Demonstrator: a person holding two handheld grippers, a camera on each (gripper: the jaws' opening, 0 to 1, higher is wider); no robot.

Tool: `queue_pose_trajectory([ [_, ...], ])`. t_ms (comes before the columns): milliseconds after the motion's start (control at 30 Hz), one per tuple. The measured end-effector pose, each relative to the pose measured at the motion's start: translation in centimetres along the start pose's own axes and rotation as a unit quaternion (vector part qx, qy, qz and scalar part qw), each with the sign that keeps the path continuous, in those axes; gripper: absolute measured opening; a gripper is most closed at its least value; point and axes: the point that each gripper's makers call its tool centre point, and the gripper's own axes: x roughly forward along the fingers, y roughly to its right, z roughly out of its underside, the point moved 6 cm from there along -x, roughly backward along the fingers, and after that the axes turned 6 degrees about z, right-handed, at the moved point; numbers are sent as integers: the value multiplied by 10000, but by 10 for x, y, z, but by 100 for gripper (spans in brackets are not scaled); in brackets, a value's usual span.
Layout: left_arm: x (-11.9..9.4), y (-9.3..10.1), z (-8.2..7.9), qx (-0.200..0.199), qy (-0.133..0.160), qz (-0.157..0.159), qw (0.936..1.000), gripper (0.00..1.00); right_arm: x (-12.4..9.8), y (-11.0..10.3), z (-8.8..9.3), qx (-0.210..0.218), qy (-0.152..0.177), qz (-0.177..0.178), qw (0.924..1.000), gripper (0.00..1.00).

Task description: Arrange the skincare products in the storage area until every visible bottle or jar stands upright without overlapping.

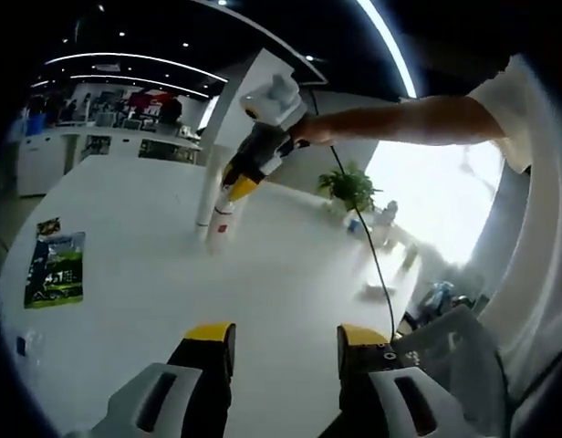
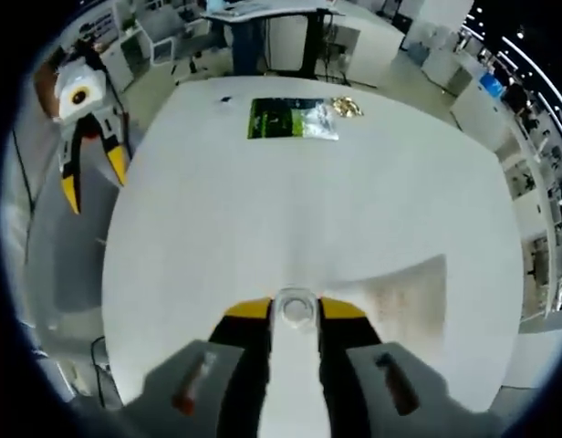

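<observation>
White bottle (image 2: 293, 365), tall and slim, clamped between the yellow-tipped jaws of the right gripper (image 2: 295, 312); in the right gripper view its round cap faces the camera, the body running down between the jaws. In the left gripper view the same bottle (image 1: 222, 222) stands upright with its base on the white table (image 1: 153, 301), the right gripper (image 1: 242, 182) gripping its upper end from above, a person's bare arm (image 1: 400, 121) reaching in behind it. Left gripper (image 1: 286, 339) at the near table edge, jaws spread apart, nothing between them; in the right gripper view it (image 2: 94, 178) hangs off the table's left side, jaws parted. A green packet (image 2: 290, 119) lies flat at the far side of the table, well apart from the bottle, with a small gold wrapper (image 2: 347, 108) just beside it. A potted plant (image 1: 351, 187) past the table.
</observation>
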Motion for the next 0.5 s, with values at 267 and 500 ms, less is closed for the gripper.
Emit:
queue_pose_trajectory([
  [267,0,-1,2,12,-69,-27,10000,46,4,6,-4,23,50,80,10000,19],
  [500,1,0,2,18,-108,-27,9999,46,5,11,4,30,3,124,9999,20],
])
